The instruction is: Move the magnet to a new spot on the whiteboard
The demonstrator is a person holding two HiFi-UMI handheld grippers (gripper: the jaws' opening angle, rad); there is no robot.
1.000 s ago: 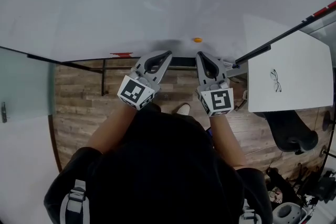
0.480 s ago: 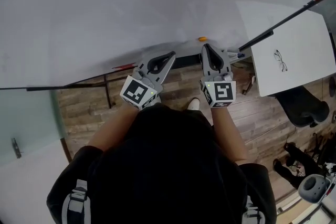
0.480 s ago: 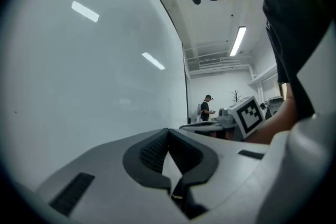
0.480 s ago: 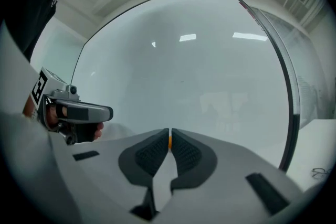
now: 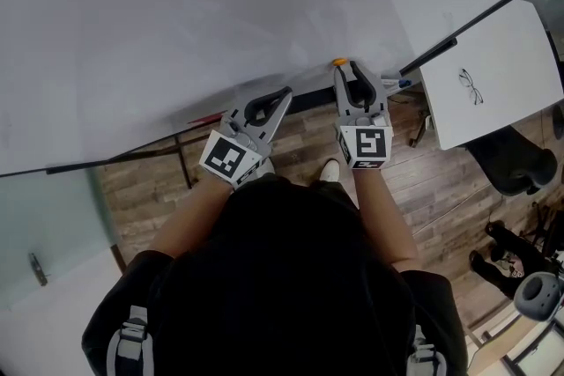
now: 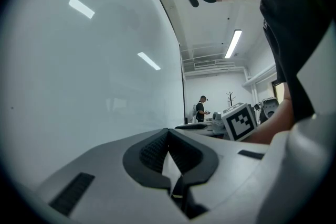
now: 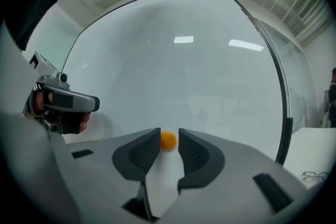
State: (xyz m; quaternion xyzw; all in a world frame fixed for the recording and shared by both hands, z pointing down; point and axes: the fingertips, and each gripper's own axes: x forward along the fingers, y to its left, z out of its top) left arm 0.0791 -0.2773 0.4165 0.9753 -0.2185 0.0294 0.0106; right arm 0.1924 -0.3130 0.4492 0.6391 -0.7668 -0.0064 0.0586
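A small orange magnet (image 5: 339, 63) (image 7: 168, 140) sticks to the whiteboard (image 5: 176, 13) (image 7: 184, 76) near its lower edge. My right gripper (image 5: 353, 71) (image 7: 169, 135) points at the board, and its jaws are opening with the magnet between the fingertips, a thin gap showing on the right side. My left gripper (image 5: 282, 94) (image 6: 168, 131) hangs to the left of it, off the board, with its tips together and nothing in them. It also shows at the left of the right gripper view as the left gripper (image 7: 65, 105).
A white table (image 5: 502, 57) with a pair of glasses (image 5: 470, 86) stands at the right, a black chair (image 5: 515, 172) below it. A dark pole (image 5: 480, 18) runs diagonally over the table. A red marker (image 5: 204, 115) lies at the board's bottom edge. A person (image 6: 201, 108) stands far off.
My right gripper has moved forward up to the magnet and its jaws now stand apart around it. The left gripper has stayed about where it was.
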